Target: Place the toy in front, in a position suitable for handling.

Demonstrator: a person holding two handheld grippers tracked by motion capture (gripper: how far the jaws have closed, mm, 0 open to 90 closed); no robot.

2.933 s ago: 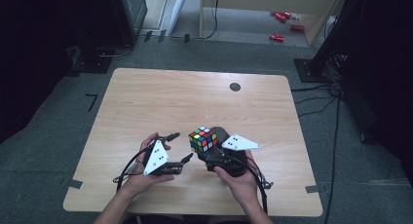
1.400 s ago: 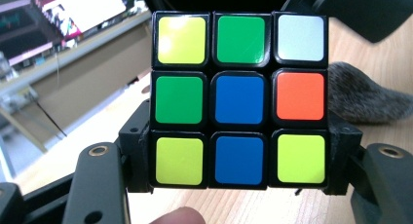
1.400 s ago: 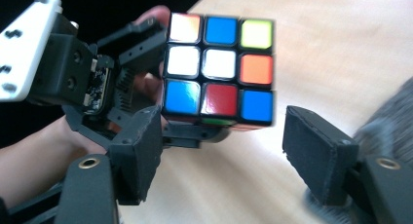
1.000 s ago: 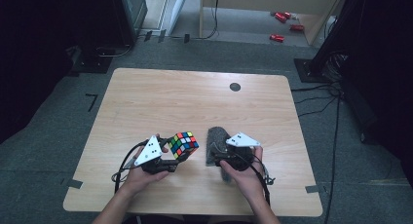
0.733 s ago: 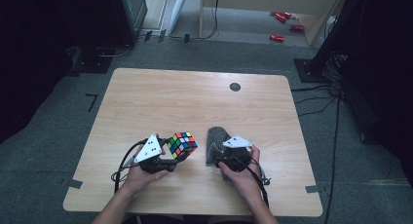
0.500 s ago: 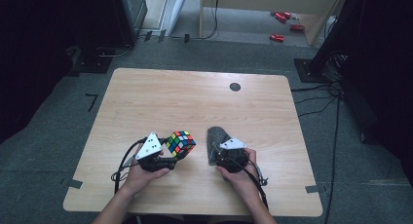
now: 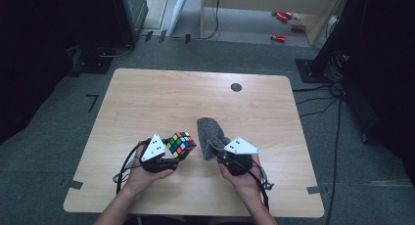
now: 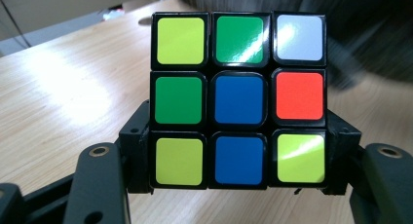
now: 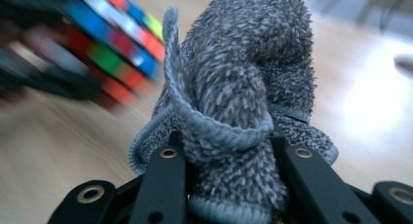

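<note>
At the left of the high view, the left gripper (image 7: 172, 159), a black two-jaw tool topped by a grey three-cornered plate and held in the person's left hand (image 7: 142, 173), is clamped on a scrambled colour-tiled puzzle cube (image 7: 180, 144) near the front of the pale wooden table (image 7: 161, 98). The cube is tilted, one corner pointing away from the person, and seems held just clear of the tabletop, though contact cannot be told for sure. In the left gripper view the two black jaws press the lower left and lower right sides of the cube (image 8: 238, 100), whose near face reads yellow, green, white across the top row, green, blue, red in the middle, and yellow, blue, yellow at the bottom. Just to the right of the cube, close by it but apart, a fuzzy grey cloth with a stitched hem (image 7: 211, 137) bunches up above the right gripper (image 7: 215, 154). That gripper's jaws have just been closing, and in the right gripper view they pinch the cloth (image 9: 238, 92) between them, its folded hem curling over the jaw tips. The right hand (image 7: 242, 176) holds this gripper near the table's front edge.
</note>
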